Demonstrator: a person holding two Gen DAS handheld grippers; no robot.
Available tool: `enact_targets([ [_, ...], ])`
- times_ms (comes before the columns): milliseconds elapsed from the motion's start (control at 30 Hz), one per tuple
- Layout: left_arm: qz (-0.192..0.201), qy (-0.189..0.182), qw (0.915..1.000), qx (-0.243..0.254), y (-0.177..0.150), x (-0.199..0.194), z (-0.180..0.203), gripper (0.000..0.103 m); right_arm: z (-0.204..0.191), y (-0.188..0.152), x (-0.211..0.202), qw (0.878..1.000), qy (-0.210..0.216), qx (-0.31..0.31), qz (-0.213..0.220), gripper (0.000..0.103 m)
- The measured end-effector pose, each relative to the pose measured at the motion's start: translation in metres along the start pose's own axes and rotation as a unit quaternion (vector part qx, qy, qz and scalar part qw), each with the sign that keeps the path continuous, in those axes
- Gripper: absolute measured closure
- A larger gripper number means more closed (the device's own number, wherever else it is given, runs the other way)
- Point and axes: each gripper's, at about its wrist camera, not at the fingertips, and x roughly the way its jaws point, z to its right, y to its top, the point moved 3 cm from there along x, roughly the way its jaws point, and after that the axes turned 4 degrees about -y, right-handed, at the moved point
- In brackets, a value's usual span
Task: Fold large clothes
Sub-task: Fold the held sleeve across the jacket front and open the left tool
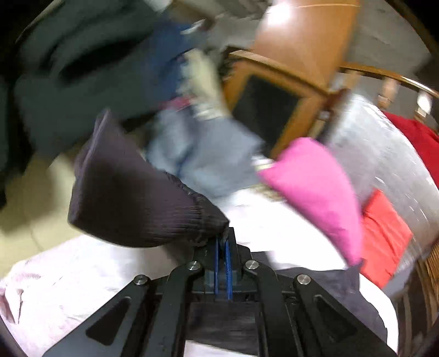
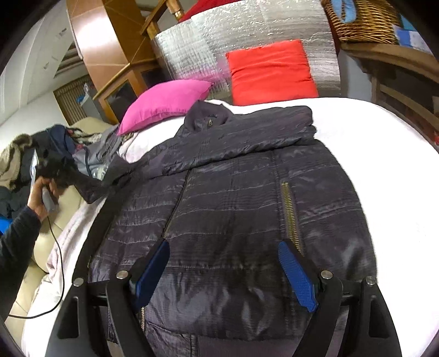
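Note:
A dark quilted puffer jacket (image 2: pixel 233 192) lies front up on the white bed (image 2: pixel 370 126), collar toward the pillows, with one sleeve folded across its chest. Its other sleeve (image 2: pixel 115 170) stretches off to the left, lifted above the bed's edge. My left gripper (image 1: pixel 223 239) is shut on that sleeve's ribbed cuff (image 1: pixel 142 197), which bunches up in front of the blue pads. A person's hand (image 2: pixel 41 189) holds that gripper at the far left of the right wrist view. My right gripper (image 2: pixel 223 244) hangs open just above the jacket's lower front, nothing between its fingers.
A pink pillow (image 2: pixel 167 101) and a red pillow (image 2: pixel 270 71) lean on a silver foil headboard (image 2: pixel 219 41). Loose clothes (image 2: pixel 82 145) are piled on a beige sofa left of the bed. A wooden cabinet (image 2: pixel 120 77) stands behind, and a wicker basket (image 2: pixel 362 19) sits on a shelf at the right.

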Motion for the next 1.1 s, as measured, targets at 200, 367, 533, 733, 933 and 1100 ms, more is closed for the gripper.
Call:
enact_targets([
  [200, 0.007, -0.087, 0.9907, 0.104, -0.018, -0.031, 0.151, 0.099, 0.037, 0.004, -0.023, 0.999, -0.006, 0.041, 0.024, 0.019],
  [367, -0.028, -0.155, 0.9733, 0.168, -0.073, -0.037, 0.257, 0.099, 0.065, 0.001, -0.034, 0.996, -0.007, 0.078, 0.033, 0.019],
  [533, -0.108, -0.189, 0.9517, 0.217, -0.16, -0.013, 0.324, 0.097, 0.083, 0.001, -0.042, 0.995, -0.011, 0.093, 0.042, 0.019],
  [733, -0.238, -0.175, 0.9238, 0.244, -0.239, 0.016, 0.334, 0.049, 0.097, 0.001, -0.046, 0.993, -0.015, 0.109, 0.038, 0.019],
  [933, -0.203, -0.194, 0.9367, 0.208, -0.222, -0.023, 0.286, 0.033, 0.097, 0.018, -0.039, 0.992, 0.009, 0.126, 0.031, 0.019],
  [1100, -0.155, -0.173, 0.9596, 0.159, -0.195, -0.042, 0.209, 0.028, 0.084, 0.067, -0.006, 0.979, 0.11, 0.172, 0.003, 0.019],
])
